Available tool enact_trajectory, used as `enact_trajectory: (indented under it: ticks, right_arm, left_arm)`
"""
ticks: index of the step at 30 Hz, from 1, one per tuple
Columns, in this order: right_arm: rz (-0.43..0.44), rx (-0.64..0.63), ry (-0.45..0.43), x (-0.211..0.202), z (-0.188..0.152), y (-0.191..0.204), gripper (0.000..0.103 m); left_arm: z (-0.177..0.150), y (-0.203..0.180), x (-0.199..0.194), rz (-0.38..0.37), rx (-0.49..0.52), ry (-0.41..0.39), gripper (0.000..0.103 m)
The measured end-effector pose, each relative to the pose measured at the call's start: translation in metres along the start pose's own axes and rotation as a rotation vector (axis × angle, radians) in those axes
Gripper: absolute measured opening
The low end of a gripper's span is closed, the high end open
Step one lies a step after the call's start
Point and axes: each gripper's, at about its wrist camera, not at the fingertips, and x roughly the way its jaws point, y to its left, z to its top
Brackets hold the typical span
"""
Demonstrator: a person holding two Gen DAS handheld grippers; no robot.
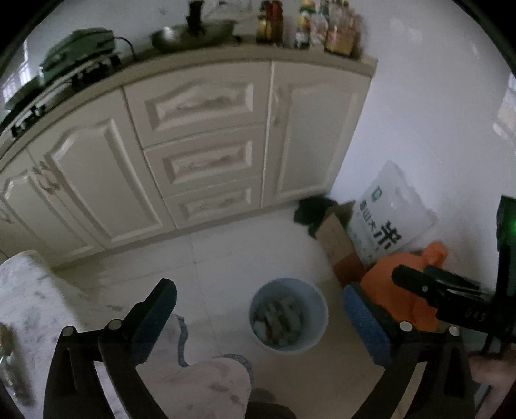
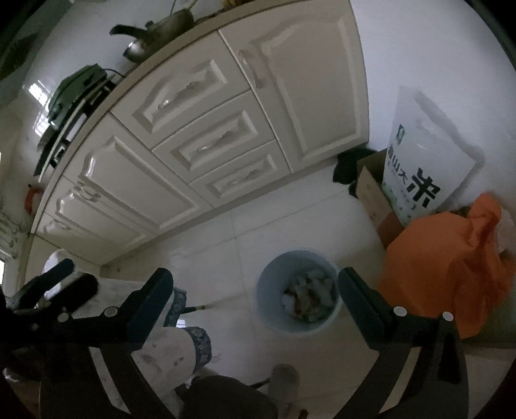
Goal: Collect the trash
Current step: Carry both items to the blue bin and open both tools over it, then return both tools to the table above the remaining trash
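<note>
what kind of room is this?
Most likely a home kitchen: cream cabinets under a counter with a wok and kettle, and a rice bag by the bin.

Home kitchen. Evidence: cream panelled base cabinets [image 1: 200, 138] with drawer stack and doors, 12 o'clock; countertop above carrying wok [image 1: 193, 35], condiment bottles [image 1: 306, 25], green appliance [image 1: 77, 51] on gas hob, 10 o'clock; kettle [image 2: 154, 35] on counter, 11 o'clock in right view. White tiled floor [image 1: 225, 258]. Rice sack [image 2: 425, 154] in cardboard box [image 2: 374, 193] against wall, 2 o'clock. Small bin [image 2: 298, 290] holding scraps on floor, centre.
</note>
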Motion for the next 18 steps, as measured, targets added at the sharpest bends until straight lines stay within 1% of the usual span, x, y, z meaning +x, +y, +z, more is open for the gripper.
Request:
enact_trajectory:
  ticks: [2,4,5,6,7,8,11,15,18]
  right_arm:
    - [0.011,0.000,-0.019,-0.012,-0.003,0.006,0.103]
    - [0.016,-0.008,-0.037,-0.025,-0.007,0.014,0.103]
    - [0.019,-0.012,-0.045,-0.031,-0.009,0.018,0.103]
    - [0.029,-0.019,-0.055,-0.039,-0.012,0.025,0.103]
    - [0.037,-0.027,-0.064,-0.045,-0.014,0.031,0.103]
    - [0.045,-0.036,-0.072,-0.051,-0.017,0.038,0.103]
    - [0.059,-0.060,-0.091,-0.066,-0.025,0.056,0.103]
    - [0.083,-0.101,-0.125,-0.088,-0.035,0.087,0.103]
    - [0.100,-0.151,-0.146,-0.103,-0.041,0.114,0.103]
  left_arm:
    - [-0.007,0.003,-0.021,-0.002,-0.007,-0.034,0.102]
    - [-0.027,0.011,-0.056,-0.005,-0.016,-0.064,0.102]
    - [-0.031,0.013,-0.069,-0.006,-0.023,-0.088,0.102]
    - [-0.047,0.025,-0.093,-0.009,-0.026,-0.106,0.102]
    - [-0.055,0.028,-0.107,-0.011,-0.027,-0.121,0.102]
    - [-0.071,0.036,-0.127,-0.009,-0.027,-0.134,0.102]
    - [-0.100,0.054,-0.173,0.025,-0.039,-0.185,0.102]
    - [-0.134,0.077,-0.225,0.043,-0.102,-0.234,0.102]
    - [-0.160,0.090,-0.267,0.081,-0.134,-0.284,0.102]
